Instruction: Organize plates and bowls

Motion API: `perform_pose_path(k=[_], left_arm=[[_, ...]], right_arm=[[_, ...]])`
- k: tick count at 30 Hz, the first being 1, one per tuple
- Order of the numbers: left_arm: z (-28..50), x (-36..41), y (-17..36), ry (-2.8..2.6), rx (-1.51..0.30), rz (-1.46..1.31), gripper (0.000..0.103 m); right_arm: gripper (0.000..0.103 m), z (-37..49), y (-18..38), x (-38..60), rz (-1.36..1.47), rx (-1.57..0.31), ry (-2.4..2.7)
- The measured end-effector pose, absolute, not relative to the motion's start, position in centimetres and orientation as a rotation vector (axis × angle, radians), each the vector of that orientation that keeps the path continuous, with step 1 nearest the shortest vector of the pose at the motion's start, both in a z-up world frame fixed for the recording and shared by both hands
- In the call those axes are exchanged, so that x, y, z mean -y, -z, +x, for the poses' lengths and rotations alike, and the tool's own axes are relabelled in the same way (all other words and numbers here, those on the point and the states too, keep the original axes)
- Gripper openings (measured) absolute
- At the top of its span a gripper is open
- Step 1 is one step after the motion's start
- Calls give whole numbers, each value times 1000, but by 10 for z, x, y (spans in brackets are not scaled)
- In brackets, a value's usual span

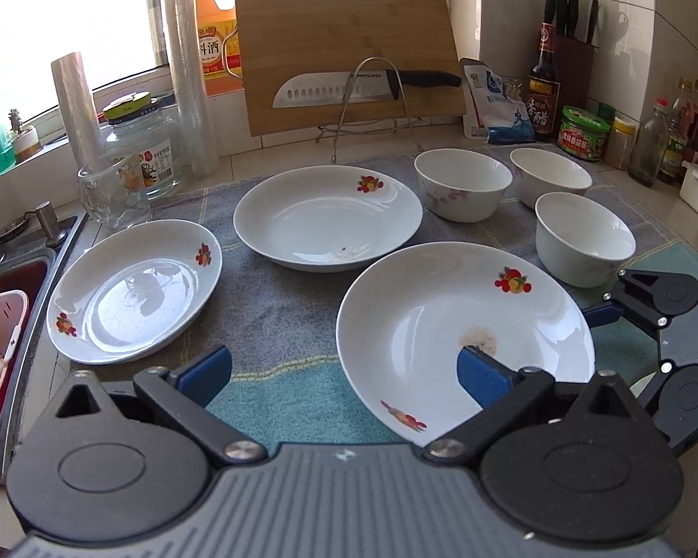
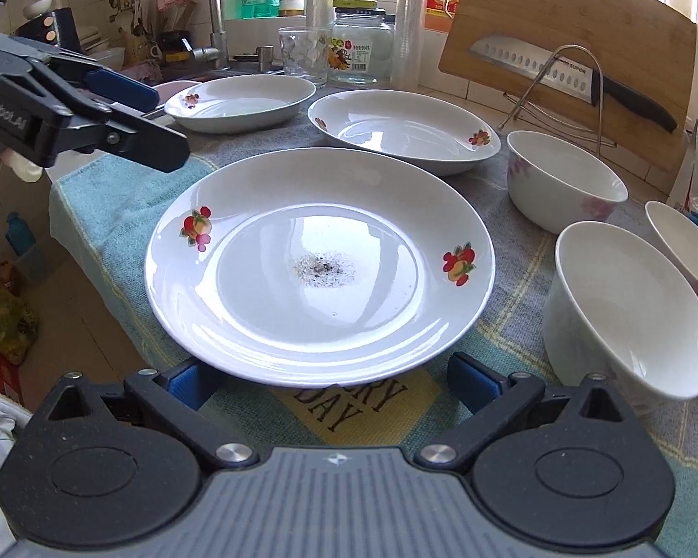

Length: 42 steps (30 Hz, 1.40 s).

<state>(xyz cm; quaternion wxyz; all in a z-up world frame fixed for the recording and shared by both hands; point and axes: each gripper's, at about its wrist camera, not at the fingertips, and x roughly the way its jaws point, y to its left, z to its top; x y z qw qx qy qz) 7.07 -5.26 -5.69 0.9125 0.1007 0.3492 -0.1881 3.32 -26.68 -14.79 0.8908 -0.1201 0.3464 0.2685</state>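
Observation:
Three white plates with fruit prints lie on a towel: a near plate [image 1: 465, 330] [image 2: 321, 260] with a dirty spot, a middle plate [image 1: 328, 216] [image 2: 405, 130], and a left plate [image 1: 135, 288] [image 2: 242, 102] by the sink. Three white bowls [image 1: 463, 183] [image 1: 550, 176] [image 1: 584, 237] stand at the right; they also show in the right wrist view [image 2: 563, 181] [image 2: 628, 311] [image 2: 688, 246]. My left gripper [image 1: 344, 372] is open, its right finger over the near plate's rim. My right gripper [image 2: 332, 383] is open at that plate's near edge.
A cutting board [image 1: 344, 51] with a knife [image 1: 363, 86] on a wire rack stands at the back. A glass [image 1: 111, 190], a jar [image 1: 144, 144], bottles [image 1: 543, 79] and a knife block [image 1: 574, 56] line the back. The sink [image 1: 9, 307] is at the left.

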Motion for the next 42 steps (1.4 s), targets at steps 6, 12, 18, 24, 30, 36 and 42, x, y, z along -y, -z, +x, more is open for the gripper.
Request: perform_pose_path(k=[6, 12, 18, 24, 30, 36, 42], left_arm=[[100, 63, 65, 509, -795, 195, 102], [130, 82, 77, 629, -856, 266, 102], [155, 92, 93, 781, -981, 274, 102], [174, 89, 101, 881, -1083, 209, 102], [173, 100, 103, 898, -1053, 347, 102], [183, 101, 100, 920, -1123, 330, 102], [201, 101, 98, 988, -1212, 277, 100]], right_arm=[[103, 28, 152, 271, -231, -669, -564], [103, 27, 153, 272, -225, -657, -560], [103, 19, 157, 273, -204, -619, -533], [103, 19, 155, 270, -203, -638, -512], [103, 19, 154, 267, -202, -651, -483], [103, 18, 154, 267, -206, -645, -489], [103, 21, 153, 267, -228, -642, -528]])
